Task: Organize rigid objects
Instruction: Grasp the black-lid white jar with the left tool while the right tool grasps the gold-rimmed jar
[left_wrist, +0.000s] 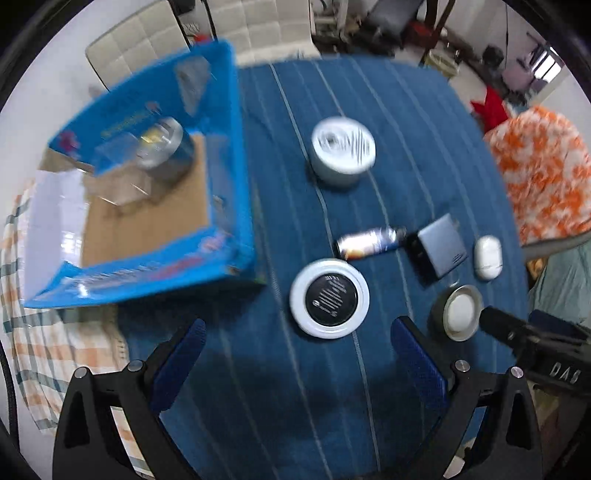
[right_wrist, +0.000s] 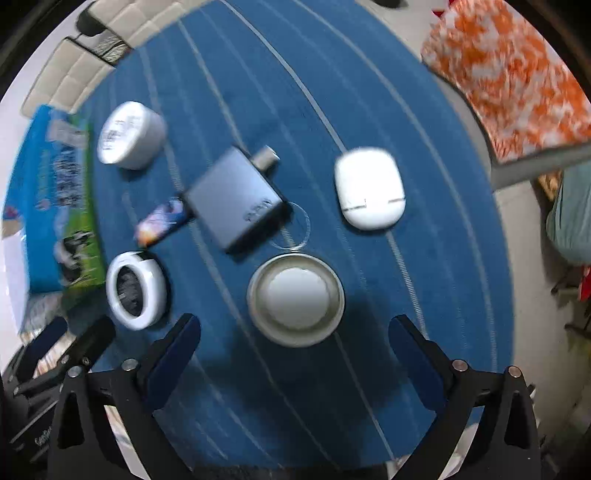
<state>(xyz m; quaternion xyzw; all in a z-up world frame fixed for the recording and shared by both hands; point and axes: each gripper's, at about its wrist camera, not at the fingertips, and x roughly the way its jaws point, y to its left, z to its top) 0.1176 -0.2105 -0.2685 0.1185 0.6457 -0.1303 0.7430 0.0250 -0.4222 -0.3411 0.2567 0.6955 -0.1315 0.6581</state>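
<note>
A: Setting?

B: Home — living or dining room. Table with a blue striped tablecloth (left_wrist: 424, 155), cream tufted chairs (left_wrist: 258, 26) pushed up at the far side.

A: Anything else domestic?

B: Orange-and-white patterned fabric (left_wrist: 543, 170) over furniture at the right, checked cloth (left_wrist: 33, 332) at the left, and clutter on the floor (left_wrist: 406, 26) behind — blurred, can't name it. Small household items lie on the table beside a blue cardboard box (left_wrist: 225, 155).

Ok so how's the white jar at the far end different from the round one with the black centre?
The white jar is tall with an all-white printed top; the black-centred container is low and flat, with a black disc inside a white ring. The jar sits farther from the tongs, the flat one nearer. Both are round and rest on the blue cloth.
</note>
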